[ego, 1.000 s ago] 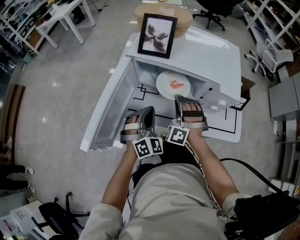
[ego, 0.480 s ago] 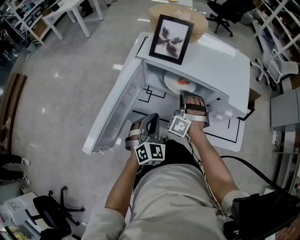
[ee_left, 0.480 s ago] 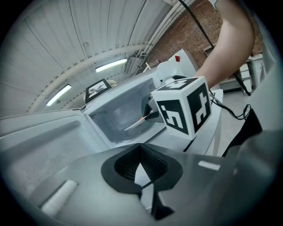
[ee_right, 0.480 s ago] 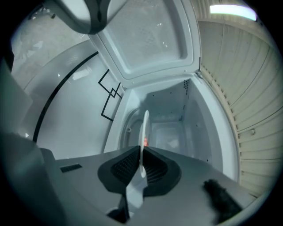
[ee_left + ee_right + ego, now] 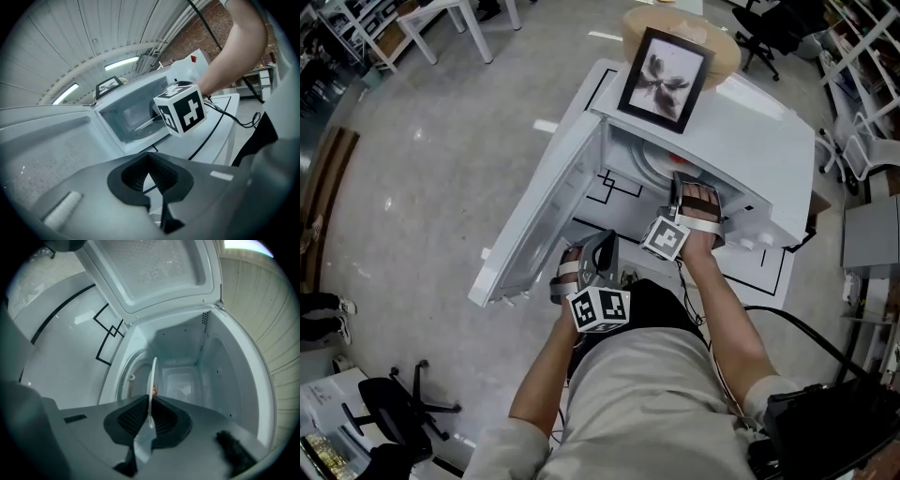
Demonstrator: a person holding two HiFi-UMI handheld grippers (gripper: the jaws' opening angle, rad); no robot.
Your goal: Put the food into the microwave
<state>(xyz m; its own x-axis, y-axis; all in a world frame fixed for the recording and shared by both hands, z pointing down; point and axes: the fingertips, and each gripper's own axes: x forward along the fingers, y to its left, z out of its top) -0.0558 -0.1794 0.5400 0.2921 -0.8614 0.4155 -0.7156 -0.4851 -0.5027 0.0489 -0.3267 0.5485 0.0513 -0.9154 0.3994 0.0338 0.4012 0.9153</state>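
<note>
A white microwave (image 5: 741, 141) stands on a white table, its door (image 5: 544, 216) swung open to the left. My right gripper (image 5: 684, 186) reaches into the cavity, shut on the rim of a white plate (image 5: 659, 161) that bears a small orange piece of food (image 5: 679, 157). In the right gripper view the plate (image 5: 152, 376) stands edge-on between the pads of the right gripper (image 5: 151, 401), with the food (image 5: 153, 390) just showing and the cavity's back wall ahead. My left gripper (image 5: 598, 247) hovers in front of the door, shut and empty, and appears the same way in its own view (image 5: 151, 171).
A black-framed picture (image 5: 664, 77) stands on top of the microwave. The table (image 5: 750, 272) carries black marking lines. A round wooden top (image 5: 722, 42) lies behind the microwave. Office chairs (image 5: 403, 408) and desks ring the floor.
My right gripper has carried the plate forward into the microwave cavity; most of the plate is now hidden under the microwave's top. The left gripper has rolled and sunk a little.
</note>
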